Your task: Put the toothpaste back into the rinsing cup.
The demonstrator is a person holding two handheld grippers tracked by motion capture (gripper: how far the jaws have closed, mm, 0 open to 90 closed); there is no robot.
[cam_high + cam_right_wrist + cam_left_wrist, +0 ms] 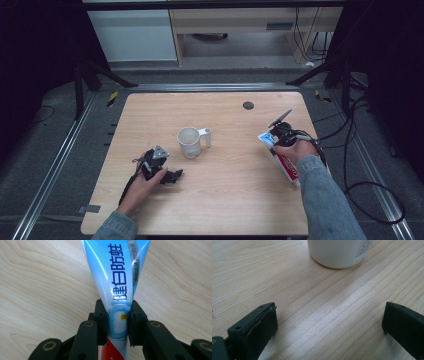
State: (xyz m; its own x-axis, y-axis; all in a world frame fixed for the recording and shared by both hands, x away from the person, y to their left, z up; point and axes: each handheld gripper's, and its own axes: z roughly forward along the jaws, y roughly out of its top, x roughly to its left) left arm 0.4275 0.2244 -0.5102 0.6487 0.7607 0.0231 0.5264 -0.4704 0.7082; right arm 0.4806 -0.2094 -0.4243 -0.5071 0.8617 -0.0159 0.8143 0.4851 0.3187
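A white mug stands at the table's middle, handle to the right. My left gripper rests low on the table in front of and left of the mug. In the left gripper view my left gripper is open wide over bare wood, with the mug's base just ahead. At the right side lies a toothpaste tube, blue at its far end and red near the hand. My right gripper is shut on it. In the right gripper view my right gripper pinches the tube where blue meets red.
The wooden table has a dark round grommet at the back right. Black cables trail off the right edge. The tube lies close to the table's right edge. Bare wood stretches between mug and tube.
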